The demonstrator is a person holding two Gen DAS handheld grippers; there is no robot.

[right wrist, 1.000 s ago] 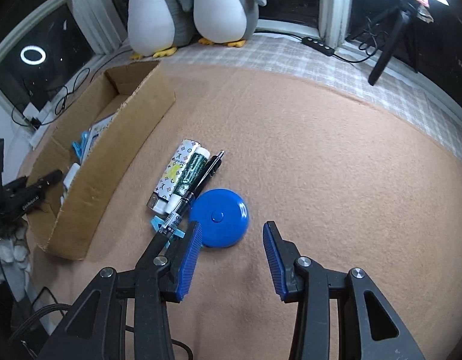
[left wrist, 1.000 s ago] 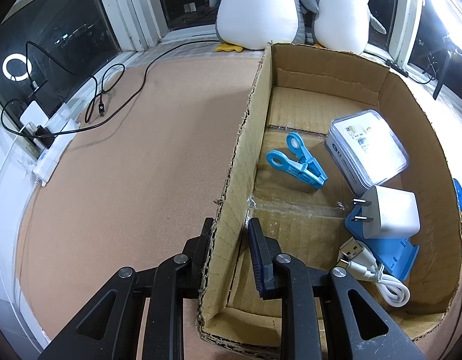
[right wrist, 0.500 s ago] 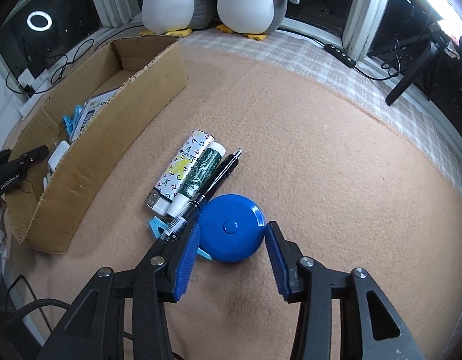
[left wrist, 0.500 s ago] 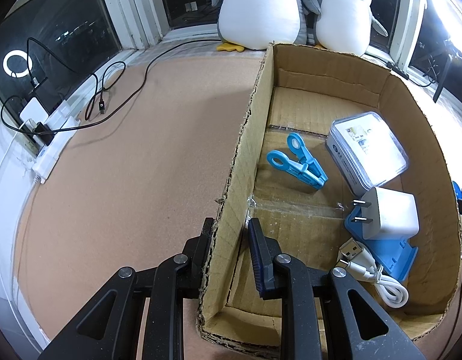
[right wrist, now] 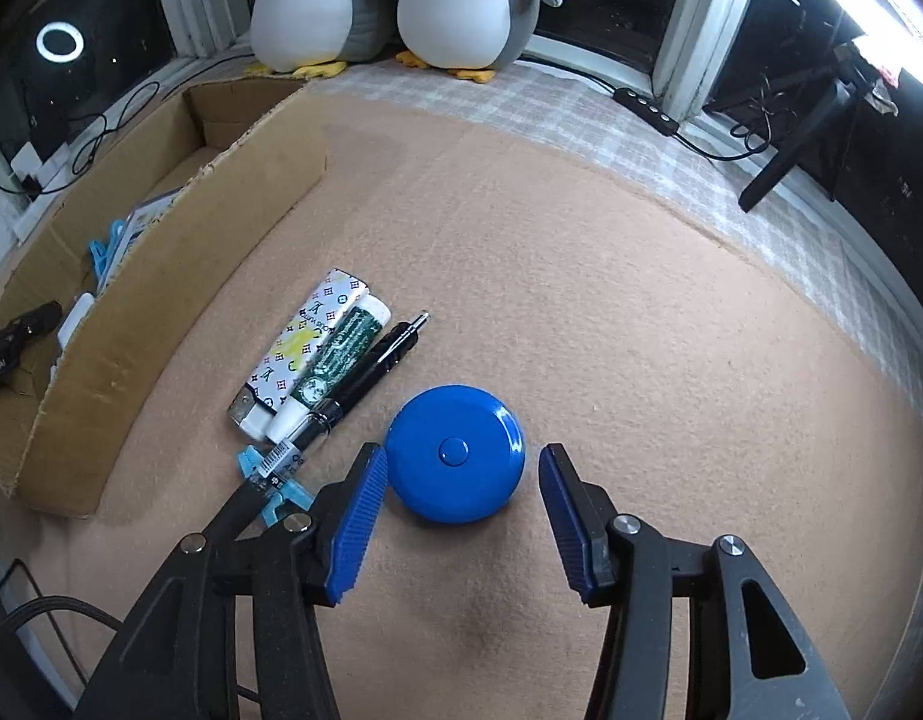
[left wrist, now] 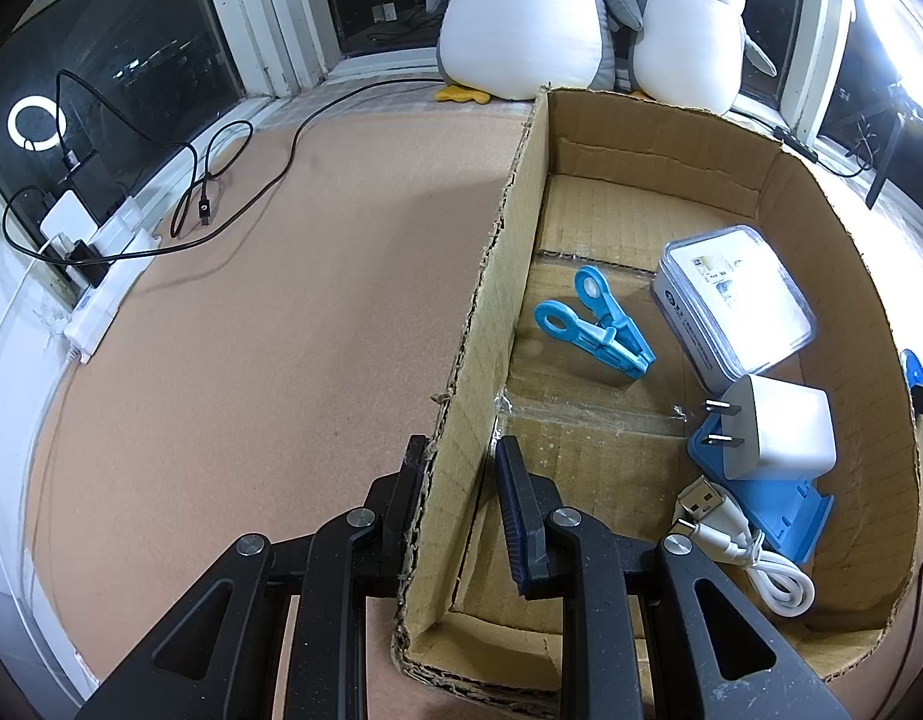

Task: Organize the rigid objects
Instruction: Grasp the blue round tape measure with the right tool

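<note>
My left gripper (left wrist: 461,468) is shut on the left wall of the cardboard box (left wrist: 485,312), one finger outside, one inside. In the box lie a blue clip (left wrist: 593,330), a clear case (left wrist: 737,300), a white charger (left wrist: 779,429) on a blue stand (left wrist: 779,510) and a white USB cable (left wrist: 743,546). My right gripper (right wrist: 461,480) is open, with its fingers on either side of a round blue tape measure (right wrist: 455,453) on the mat. Beside it lie a black pen (right wrist: 365,378), a green tube (right wrist: 335,366), a patterned lighter (right wrist: 299,348) and a light blue clip (right wrist: 275,480).
Two plush penguins (left wrist: 587,18) stand behind the box by the window. A power strip (left wrist: 101,282) with black cables (left wrist: 221,156) lies at the left edge of the mat. A cable switch (right wrist: 647,111) and a black stand (right wrist: 791,150) sit at the back right.
My right gripper moved forward and down until its open fingers straddle the blue tape measure. My left gripper and the box have not moved.
</note>
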